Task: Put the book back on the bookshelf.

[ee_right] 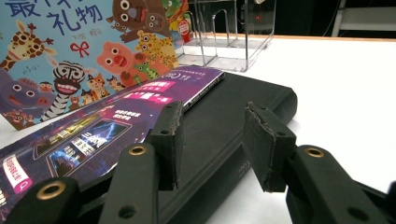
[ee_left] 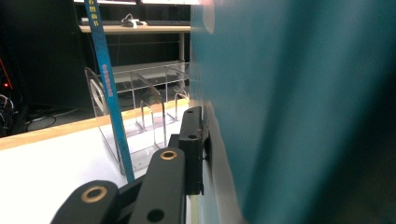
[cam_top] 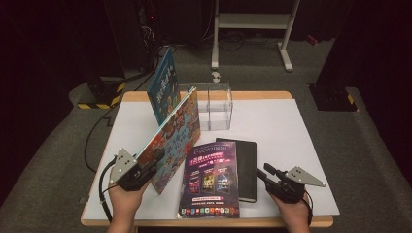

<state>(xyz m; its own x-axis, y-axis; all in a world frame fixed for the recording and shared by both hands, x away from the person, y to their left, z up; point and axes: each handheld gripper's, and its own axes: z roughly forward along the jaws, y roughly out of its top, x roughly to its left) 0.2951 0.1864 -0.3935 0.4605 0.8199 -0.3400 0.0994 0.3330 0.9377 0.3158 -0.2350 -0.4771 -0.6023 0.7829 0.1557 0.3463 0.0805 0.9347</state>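
We count four books: our left gripper (cam_top: 145, 170) clamps one picture book (cam_top: 172, 133), while our right gripper (cam_top: 267, 174) stands open, empty.

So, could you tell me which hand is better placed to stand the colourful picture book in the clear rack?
Left, probably. The left gripper is clamped on the picture book, tilted up with its far edge near the clear rack. The right gripper hangs open by the black notebook, holding nothing.

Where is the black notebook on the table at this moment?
In the high view the black notebook lies flat on the right half of the table, partly under the purple magazine, in front of the clear rack.
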